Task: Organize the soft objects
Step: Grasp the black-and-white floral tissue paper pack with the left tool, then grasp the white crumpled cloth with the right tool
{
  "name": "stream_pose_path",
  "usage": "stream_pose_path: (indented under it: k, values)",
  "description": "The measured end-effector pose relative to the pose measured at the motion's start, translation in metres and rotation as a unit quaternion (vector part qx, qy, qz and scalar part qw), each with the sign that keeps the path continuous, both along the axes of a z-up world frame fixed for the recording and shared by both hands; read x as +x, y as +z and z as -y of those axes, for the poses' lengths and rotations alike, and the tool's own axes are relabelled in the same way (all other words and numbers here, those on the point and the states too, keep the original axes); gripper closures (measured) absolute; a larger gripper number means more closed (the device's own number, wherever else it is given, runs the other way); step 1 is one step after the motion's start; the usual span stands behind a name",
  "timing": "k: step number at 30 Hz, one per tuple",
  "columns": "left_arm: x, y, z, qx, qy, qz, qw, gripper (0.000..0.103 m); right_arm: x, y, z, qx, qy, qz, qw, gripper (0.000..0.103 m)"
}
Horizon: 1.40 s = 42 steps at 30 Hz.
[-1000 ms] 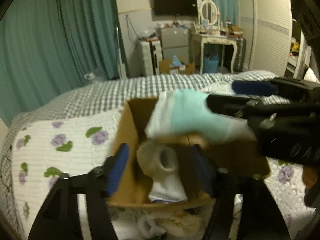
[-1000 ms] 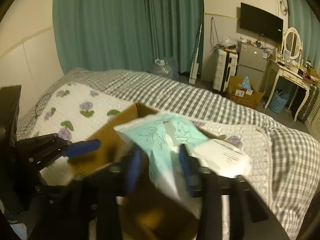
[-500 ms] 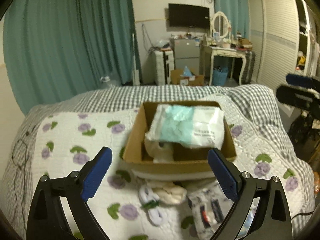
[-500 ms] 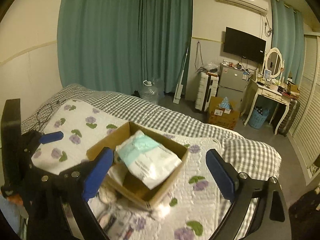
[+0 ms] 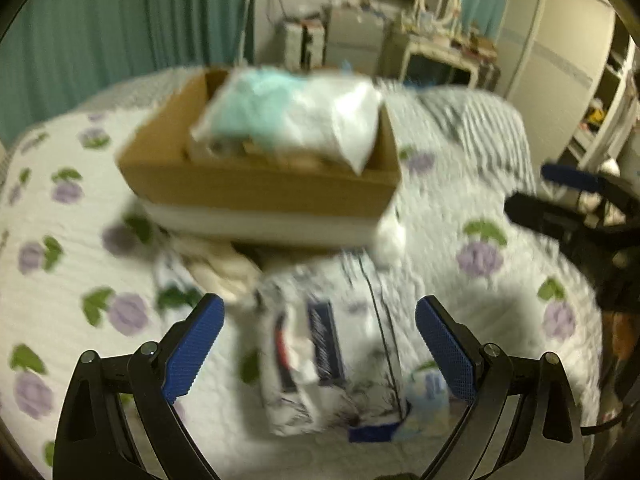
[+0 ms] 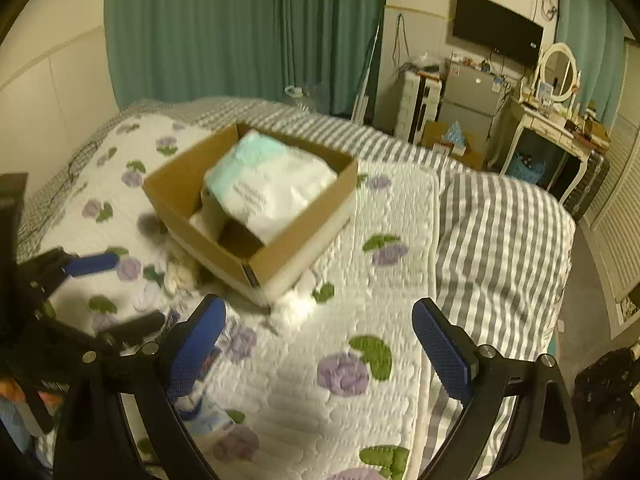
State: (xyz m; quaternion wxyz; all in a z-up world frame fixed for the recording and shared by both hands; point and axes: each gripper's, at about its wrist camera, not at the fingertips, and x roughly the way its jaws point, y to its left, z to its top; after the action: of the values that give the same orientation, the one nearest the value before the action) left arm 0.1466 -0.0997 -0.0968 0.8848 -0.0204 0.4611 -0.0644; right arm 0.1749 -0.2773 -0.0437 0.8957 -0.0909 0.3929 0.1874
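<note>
A brown cardboard box (image 5: 256, 188) (image 6: 304, 236) sits on the flowered quilt. A white and mint soft pack (image 5: 296, 116) (image 6: 272, 184) lies on top of pale socks inside it. My left gripper (image 5: 320, 344) is open, low over a white pack with dark blue print (image 5: 312, 360) that lies between its fingers in front of the box. Rolled cream socks (image 5: 224, 272) (image 6: 180, 276) lie by the box's near side. My right gripper (image 6: 320, 344) is open and empty over bare quilt, right of the box. The left gripper also shows in the right wrist view (image 6: 92, 292).
A white fluffy wad (image 6: 296, 304) lies at the box's near corner. A small pale blue packet (image 5: 424, 400) lies near the left gripper's right finger. The grey checked bedspread (image 6: 500, 232) covers the bed's right side. A dressing table (image 6: 552, 120) and fridge stand beyond the bed.
Both grippers have drawn back from the box after the right one let go of the mint pack into it. The left gripper has dropped down over the blue-print pack.
</note>
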Motion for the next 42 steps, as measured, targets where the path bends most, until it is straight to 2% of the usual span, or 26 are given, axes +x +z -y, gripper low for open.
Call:
stream_pose_path:
  k: [5,10,11,13,16,20,27,29,36,40,42]
  values:
    - [0.007,-0.035,0.006,0.022,0.017,-0.053,0.9982,0.005,0.003,-0.018,0.000,-0.006,0.005,-0.010,1.000,0.008]
    - [0.014,-0.063,0.000,0.016,0.032,-0.096,0.9948,0.007,0.008,-0.031,-0.007,-0.002,0.011,-0.020,1.000,0.008]
    - [0.014,-0.065,-0.001,0.006,0.031,-0.096,0.9949,0.017,0.009,-0.033,-0.009,-0.004,0.012,-0.021,1.000,0.008]
    - [0.011,-0.063,-0.003,-0.009,0.023,-0.089,0.9958,0.018,0.011,-0.038,-0.012,-0.009,0.015,-0.025,1.000,0.008]
    - [0.004,-0.048,-0.005,0.013,0.014,-0.051,0.9985,0.018,0.015,-0.045,-0.015,-0.016,0.020,-0.031,0.999,0.008]
    - [-0.001,-0.027,-0.017,0.021,0.019,-0.015,0.9995,0.018,0.025,-0.056,-0.023,-0.035,0.040,-0.037,0.998,0.009]
    - [0.009,-0.018,-0.044,0.055,0.052,0.008,0.9971,0.018,0.055,-0.087,-0.051,-0.079,0.107,-0.067,0.989,0.028]
    - [0.011,-0.021,-0.050,0.059,0.059,0.006,0.9965,0.018,0.064,-0.096,-0.060,-0.082,0.125,-0.083,0.985,0.029]
    - [0.019,-0.034,-0.062,0.070,0.073,-0.007,0.9948,0.018,0.092,-0.125,-0.078,-0.093,0.148,-0.137,0.975,0.045]
    - [0.016,-0.035,-0.068,0.067,0.075,-0.011,0.9948,0.018,0.093,-0.129,-0.080,-0.101,0.149,-0.138,0.974,0.056]
    - [0.016,-0.033,-0.068,0.063,0.074,-0.010,0.9952,0.018,0.090,-0.127,-0.082,-0.104,0.151,-0.132,0.974,0.067]
